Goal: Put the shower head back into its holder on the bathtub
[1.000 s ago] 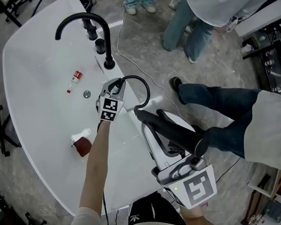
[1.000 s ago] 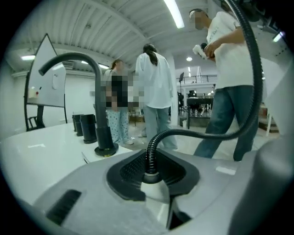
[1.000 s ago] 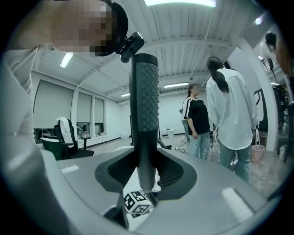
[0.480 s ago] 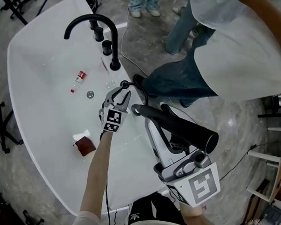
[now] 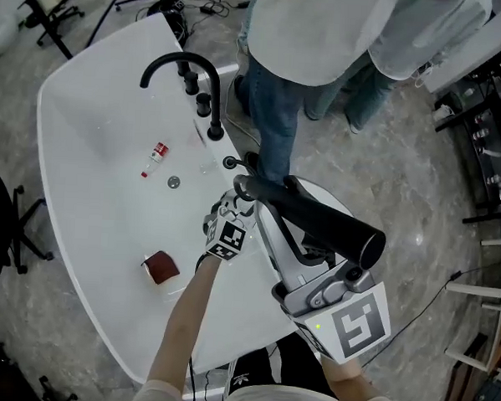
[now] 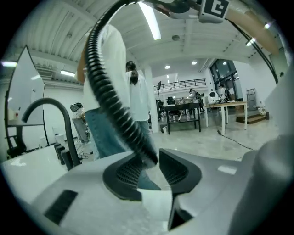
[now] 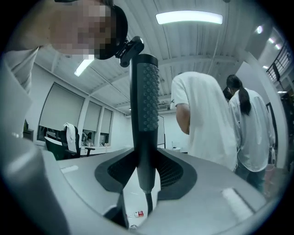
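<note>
- Head view: the shower head [image 5: 316,220] is off the tub. It is up in the air on the floor side of the faucet [image 5: 178,66] and nearer you than it. Your right gripper [image 5: 258,206] has it by the lower end, and your left gripper [image 5: 231,211] sits just beside that end. A small black ring [image 5: 230,162] on the bathtub [image 5: 94,145] rim, just your side of the faucet, looks to be the holder, and nothing sits in it.
- Left gripper view: the jaws are opening. They stand spread with the ribbed hose [image 6: 110,101] running down between them, and the pads do not seem to press it. The faucet stands off to the left.
- Right gripper view: the jaws pinch the handle [image 7: 143,151]. It stands upright, nubbed face toward the camera, with the hose hanging below.
- The step in hand, I'd judge, is carrying the head to the holder — it is not yet seated. Next, let the hose fall clear and bring the lower end over the ring beside the faucet. Then lower it straight in before you let go.
</note>
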Demonstrator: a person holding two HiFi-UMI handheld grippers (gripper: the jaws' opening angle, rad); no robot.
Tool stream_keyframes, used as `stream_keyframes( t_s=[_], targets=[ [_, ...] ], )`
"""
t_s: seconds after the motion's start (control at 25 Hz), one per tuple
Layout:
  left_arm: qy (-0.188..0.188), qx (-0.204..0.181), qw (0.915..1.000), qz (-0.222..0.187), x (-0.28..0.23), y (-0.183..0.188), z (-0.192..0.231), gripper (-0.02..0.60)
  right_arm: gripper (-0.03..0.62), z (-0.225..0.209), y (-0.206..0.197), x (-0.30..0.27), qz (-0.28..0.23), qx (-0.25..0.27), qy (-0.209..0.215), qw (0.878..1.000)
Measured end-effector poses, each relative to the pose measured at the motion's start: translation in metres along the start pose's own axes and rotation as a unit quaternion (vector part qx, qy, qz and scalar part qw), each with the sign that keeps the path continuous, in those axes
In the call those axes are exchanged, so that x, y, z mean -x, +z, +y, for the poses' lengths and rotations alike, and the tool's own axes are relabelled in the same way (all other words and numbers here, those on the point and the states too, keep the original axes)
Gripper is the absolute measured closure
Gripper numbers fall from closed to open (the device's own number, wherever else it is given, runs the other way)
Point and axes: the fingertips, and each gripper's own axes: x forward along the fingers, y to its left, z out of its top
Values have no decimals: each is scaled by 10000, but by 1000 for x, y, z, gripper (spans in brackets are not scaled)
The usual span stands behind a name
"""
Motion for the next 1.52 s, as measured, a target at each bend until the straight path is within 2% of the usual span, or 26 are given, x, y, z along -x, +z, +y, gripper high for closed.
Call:
stream_keyframes(
  t_s=[0.04, 0.08, 0.2, 0.32, 0.4, 0.48, 0.56, 0.64, 0.72, 0.84, 0.96, 1.12, 1.24, 1.28, 1.32, 1.36, 1.52],
  targets=[
    [125, -112, 9999, -26, -4, 13, 4, 504, 453, 0, 10, 2, -110, 16, -2, 9999],
    [321, -240, 9992, 7, -9, 25, 12, 539, 453, 0, 20, 5, -209, 40, -1, 9998],
    [1123, -450, 9918, 404, -18, 50, 55, 543, 453, -7, 39, 18, -316, 177, 48, 9993],
    [1735, -219, 9804, 907, -18, 48, 102, 541, 453, -20, 50, 24, -415, 234, -35, 9989],
    [1964, -37, 9743, 1103, -16, 40, 128, 541, 453, -29, 49, 24, -406, 254, -72, 9988],
    [1933, 90, 9743, 1156, -15, 28, 137, 541, 453, -38, 33, 24, -157, 291, -47, 9994],
    [1711, 227, 9776, 1202, -18, 11, 132, 536, 453, -47, 16, 20, 93, 324, -31, 9994],
    [1622, 500, 9777, 1234, -18, -11, 124, 427, 453, -57, 2, 12, 235, 336, -27, 9992],
    [1723, 841, 9742, 1190, -12, -31, 120, 415, 453, -64, -12, 2, 331, 327, -6, 9989],
    [1869, 1178, 9681, 1186, -2, -57, 117, 445, 453, -69, -30, -15, 460, 337, 67, 9984],
    [1834, 1382, 9666, 1140, 4, -63, 116, 445, 453, -71, -43, -32, 531, 483, 74, 9974],
    [1927, 1504, 9661, 827, 15, -60, 121, 445, 453, -72, -51, -56, 540, 606, 101, 9966],
    [2059, 1646, 9636, 436, 31, -48, 129, 450, 453, -68, -62, -70, 673, 734, 119, 9950],
    [2090, 1715, 9623, 294, 36, -43, 132, 486, 453, -68, -69, -74, 750, 797, 102, 9939],
    [2107, 1791, 9609, 147, 40, -38, 135, 553, 453, -68, -77, -77, 834, 833, 90, 9930],
    [2110, 1865, 9595, -9, 43, -33, 137, 581, 453, -68, -85, -81, 914, 812, 92, 9925],
    [2156, 1938, 9561, -425, 52, -16, 142, 581, 453, -73, -129, -96, 1208, 380, 143, 9918]
  ],
)
